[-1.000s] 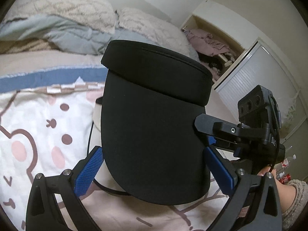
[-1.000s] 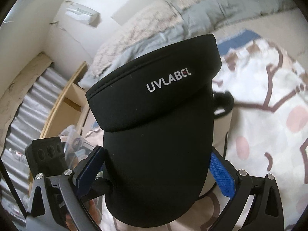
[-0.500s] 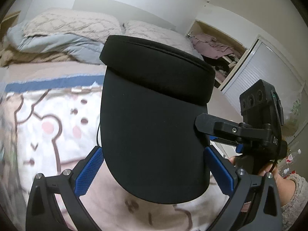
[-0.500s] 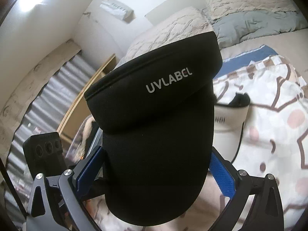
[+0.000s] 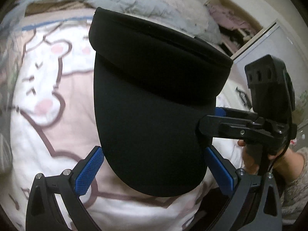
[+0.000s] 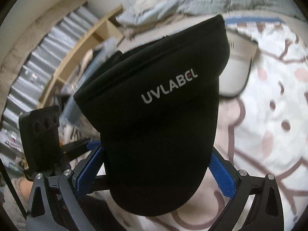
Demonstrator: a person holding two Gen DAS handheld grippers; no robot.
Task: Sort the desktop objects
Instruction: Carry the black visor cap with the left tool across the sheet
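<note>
Both the left gripper [image 5: 152, 170] and the right gripper [image 6: 156, 170] have their jaws spread wide, each pair clamped across the brim of one black visor [image 5: 154, 100], blue pads against its two edges. The visor hangs above the bed [image 5: 48, 100], its brim toward the jaws and its headband, lettered UVLABEL, away. Its long axis runs along the fingers.

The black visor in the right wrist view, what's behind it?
Behind the black visor, a white visor lies on the cartoon-print blanket; only its right part shows. The rest, and the bedding straight behind, is covered.
</note>
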